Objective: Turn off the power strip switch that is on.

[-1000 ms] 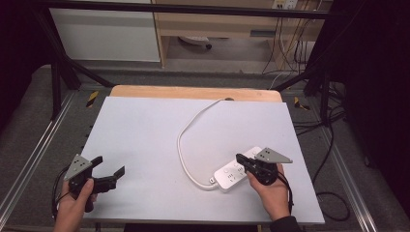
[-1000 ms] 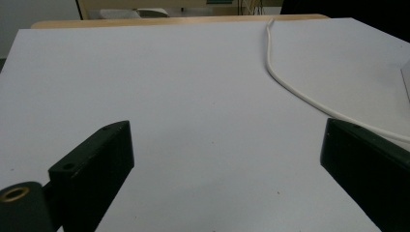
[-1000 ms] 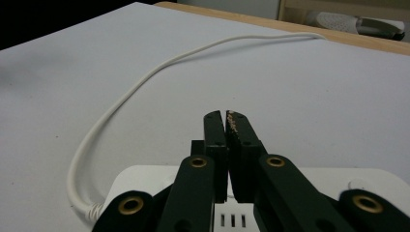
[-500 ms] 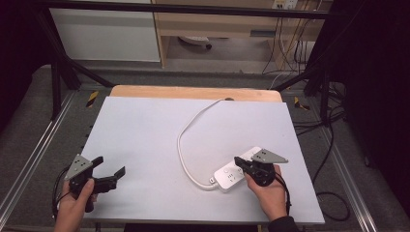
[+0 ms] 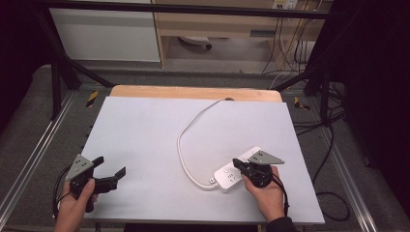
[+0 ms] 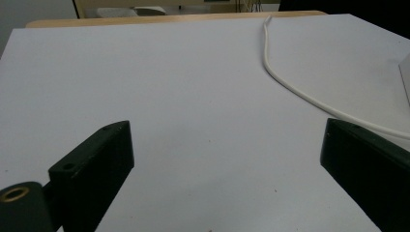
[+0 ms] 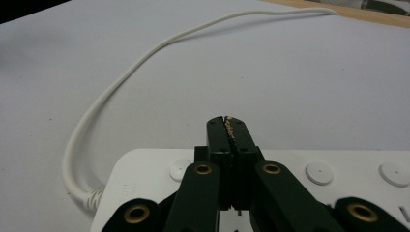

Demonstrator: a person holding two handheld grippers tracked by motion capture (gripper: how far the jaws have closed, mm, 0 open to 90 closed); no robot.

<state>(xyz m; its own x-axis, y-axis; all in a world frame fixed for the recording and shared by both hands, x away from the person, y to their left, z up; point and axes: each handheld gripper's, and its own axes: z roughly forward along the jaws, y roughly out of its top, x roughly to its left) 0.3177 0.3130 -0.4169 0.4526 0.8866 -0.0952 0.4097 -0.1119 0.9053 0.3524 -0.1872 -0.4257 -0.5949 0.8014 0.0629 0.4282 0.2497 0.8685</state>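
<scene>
Right gripper (image 5: 240, 167), jaws pressed together and empty, has crept onto the white power strip (image 5: 227, 176), perhaps toward a button, while my left gripper (image 5: 110, 170) waits wide open.

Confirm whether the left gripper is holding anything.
No: in the left gripper view the left gripper's jaws stand wide apart over bare table, nothing between them.
</scene>
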